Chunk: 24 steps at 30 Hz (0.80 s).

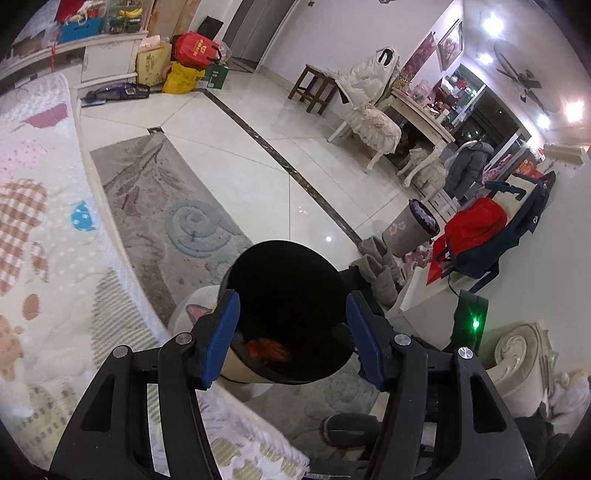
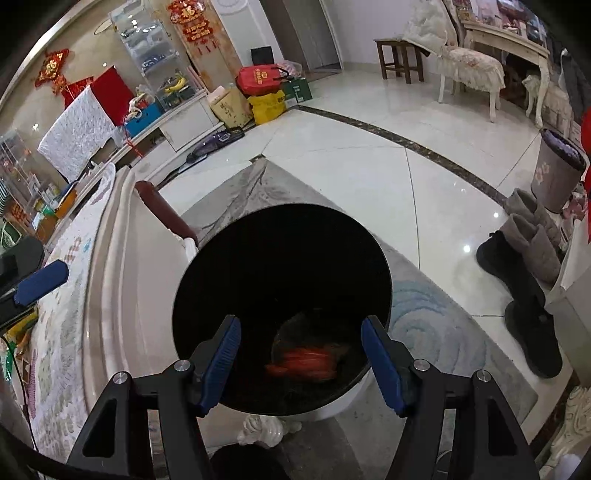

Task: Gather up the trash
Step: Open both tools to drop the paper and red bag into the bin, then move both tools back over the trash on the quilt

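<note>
Both grippers, left [image 1: 291, 338] and right [image 2: 301, 360], hang spread and empty above the black-lined bin [image 2: 280, 258] holding orange trash [image 2: 306, 363].

We can't read much. Red bag [image 1: 195, 50] by the cabinet has yellow characters, too small to make out. Red wall hangings [image 2: 192, 20] carry gold characters, one approx. a 福, not sure. Yellow bag [image 2: 266, 106] and green box [image 2: 299, 90] have print, illegible.
</note>
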### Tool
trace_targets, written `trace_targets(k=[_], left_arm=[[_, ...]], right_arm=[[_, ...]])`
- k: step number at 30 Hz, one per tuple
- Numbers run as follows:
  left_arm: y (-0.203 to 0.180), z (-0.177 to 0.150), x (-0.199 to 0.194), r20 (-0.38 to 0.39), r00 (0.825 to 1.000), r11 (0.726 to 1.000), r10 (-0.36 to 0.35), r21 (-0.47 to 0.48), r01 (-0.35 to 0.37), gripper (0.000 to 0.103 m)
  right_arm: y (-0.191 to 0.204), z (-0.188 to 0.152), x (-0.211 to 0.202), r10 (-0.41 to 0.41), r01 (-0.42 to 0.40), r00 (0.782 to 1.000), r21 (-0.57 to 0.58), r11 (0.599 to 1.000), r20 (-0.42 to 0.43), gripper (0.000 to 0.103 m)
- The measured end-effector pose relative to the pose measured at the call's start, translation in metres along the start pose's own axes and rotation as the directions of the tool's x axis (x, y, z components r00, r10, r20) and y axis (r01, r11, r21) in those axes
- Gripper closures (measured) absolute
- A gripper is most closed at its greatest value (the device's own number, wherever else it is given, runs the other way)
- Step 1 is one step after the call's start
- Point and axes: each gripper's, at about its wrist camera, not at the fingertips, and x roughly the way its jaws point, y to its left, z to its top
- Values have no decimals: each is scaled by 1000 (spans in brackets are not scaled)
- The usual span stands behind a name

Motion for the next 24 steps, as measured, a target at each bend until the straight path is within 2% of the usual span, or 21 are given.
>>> trace_targets(k=[10, 17, 24], left_arm=[[4, -15, -39, 62, 985, 985, 159, 57, -162, 44], [17, -34, -85, 142, 959, 964, 247, 67, -258, 44], [39, -51, -122, 182, 926, 937, 331, 52, -345, 44]], right_arm=[[28, -4, -9, 4, -3, 1000, -65, 998, 19, 38], [64, -1, -23, 46, -40, 998, -126, 991, 49, 38], [108, -3, -30, 92, -79, 994, -198, 977, 56, 37]])
